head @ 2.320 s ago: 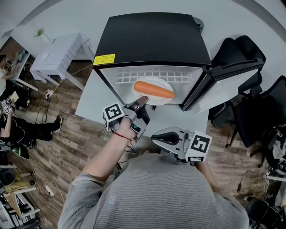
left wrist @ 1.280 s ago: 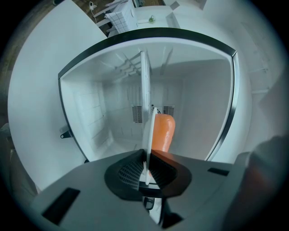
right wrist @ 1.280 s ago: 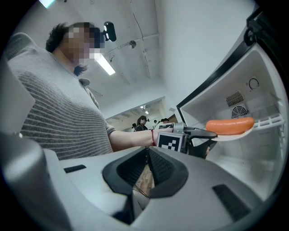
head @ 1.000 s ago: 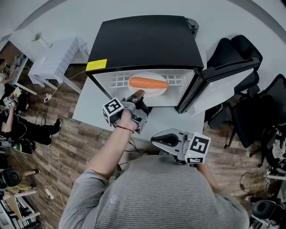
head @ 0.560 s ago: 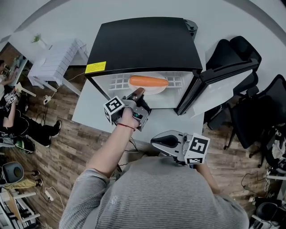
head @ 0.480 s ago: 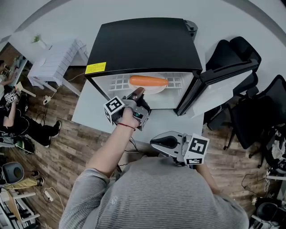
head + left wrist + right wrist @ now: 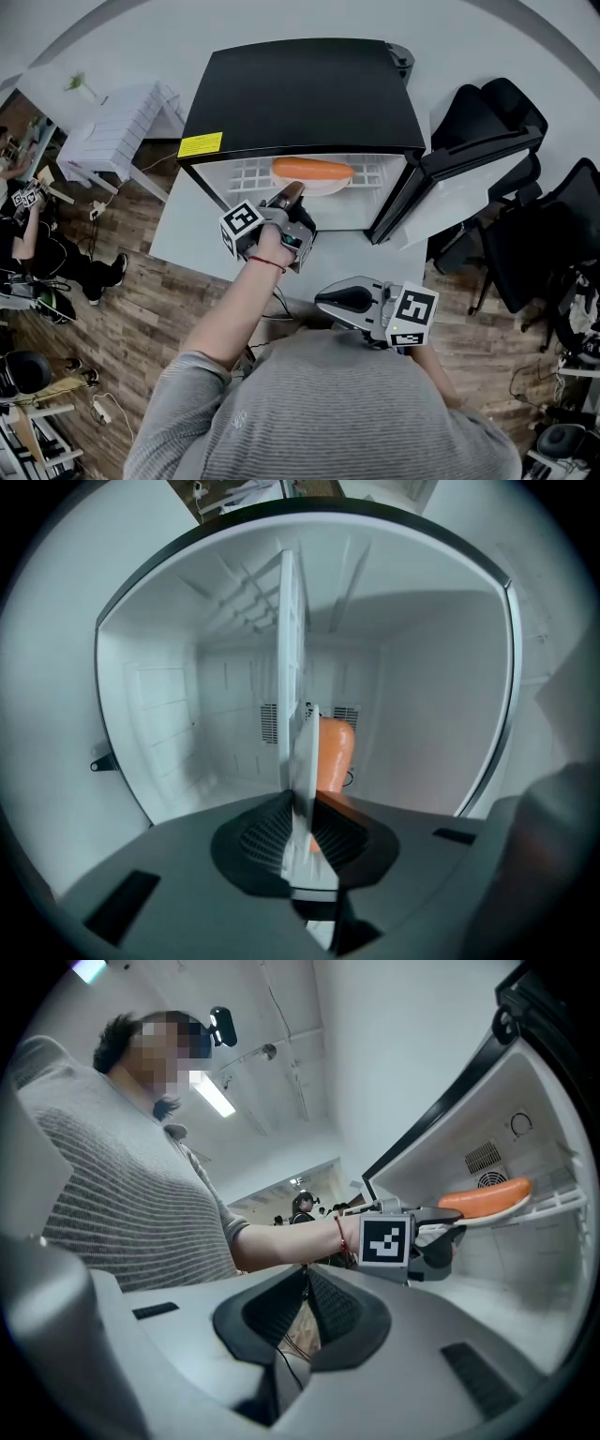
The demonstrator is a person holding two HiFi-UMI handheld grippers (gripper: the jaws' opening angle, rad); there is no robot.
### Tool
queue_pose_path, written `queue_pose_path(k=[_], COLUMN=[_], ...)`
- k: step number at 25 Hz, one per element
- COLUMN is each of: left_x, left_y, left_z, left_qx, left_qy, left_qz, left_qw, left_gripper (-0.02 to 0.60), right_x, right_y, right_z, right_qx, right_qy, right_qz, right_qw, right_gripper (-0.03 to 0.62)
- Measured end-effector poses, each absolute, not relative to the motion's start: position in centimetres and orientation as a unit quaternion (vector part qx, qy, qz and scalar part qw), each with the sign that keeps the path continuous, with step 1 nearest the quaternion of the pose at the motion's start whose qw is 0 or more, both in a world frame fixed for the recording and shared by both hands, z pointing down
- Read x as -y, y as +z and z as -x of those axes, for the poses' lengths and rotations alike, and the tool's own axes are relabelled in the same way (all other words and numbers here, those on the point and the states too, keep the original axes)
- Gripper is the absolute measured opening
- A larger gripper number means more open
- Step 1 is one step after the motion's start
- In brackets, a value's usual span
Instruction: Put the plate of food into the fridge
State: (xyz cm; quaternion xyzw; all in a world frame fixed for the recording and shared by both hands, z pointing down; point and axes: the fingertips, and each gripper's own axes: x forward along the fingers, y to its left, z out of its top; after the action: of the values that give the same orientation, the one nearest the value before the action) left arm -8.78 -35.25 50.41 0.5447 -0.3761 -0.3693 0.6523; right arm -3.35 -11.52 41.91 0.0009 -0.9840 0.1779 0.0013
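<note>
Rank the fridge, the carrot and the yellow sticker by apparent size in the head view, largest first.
1. fridge, by far the largest
2. carrot
3. yellow sticker, noticeably shorter than the carrot

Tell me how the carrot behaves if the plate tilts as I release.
The carrot is round and lies loose on the plate, so it would probably roll off. Its smooth skin likely slides easily too. The left gripper's jaws, with the plate's rim between them, have just been opening.
</note>
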Motion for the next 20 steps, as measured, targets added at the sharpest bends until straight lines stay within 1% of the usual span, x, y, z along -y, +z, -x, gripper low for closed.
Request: queue_pose_path(k=[7,13,16,20], left_x=[35.2,35.0,34.8,34.0], left_y=[49.9,49.5,49.8,49.7], left_z=[8.7,8.8,8.8,9.0], left_qx=[0.373,0.364,0.364,0.364], left_qy=[-0.363,-0.373,-0.37,-0.358], left_qz=[-0.573,-0.592,-0.597,-0.621], left_qw=[0.633,0.614,0.612,0.595], left_gripper=[0.055,0.102,0.148,0.163], right_x=[11.7,12.0,12.0,11.9], right_y=[41.8,42.0,42.2,42.2], right_z=[3.5,3.4,3.3,3.3], right_qx=[0.984,0.985,0.984,0.984], right_qy=[0.178,0.175,0.175,0.176], right_qz=[0.001,-0.008,-0.01,-0.009], right_qw=[0.001,0.002,0.003,0.004], right_gripper=[0.017,0.017,0.017,0.017])
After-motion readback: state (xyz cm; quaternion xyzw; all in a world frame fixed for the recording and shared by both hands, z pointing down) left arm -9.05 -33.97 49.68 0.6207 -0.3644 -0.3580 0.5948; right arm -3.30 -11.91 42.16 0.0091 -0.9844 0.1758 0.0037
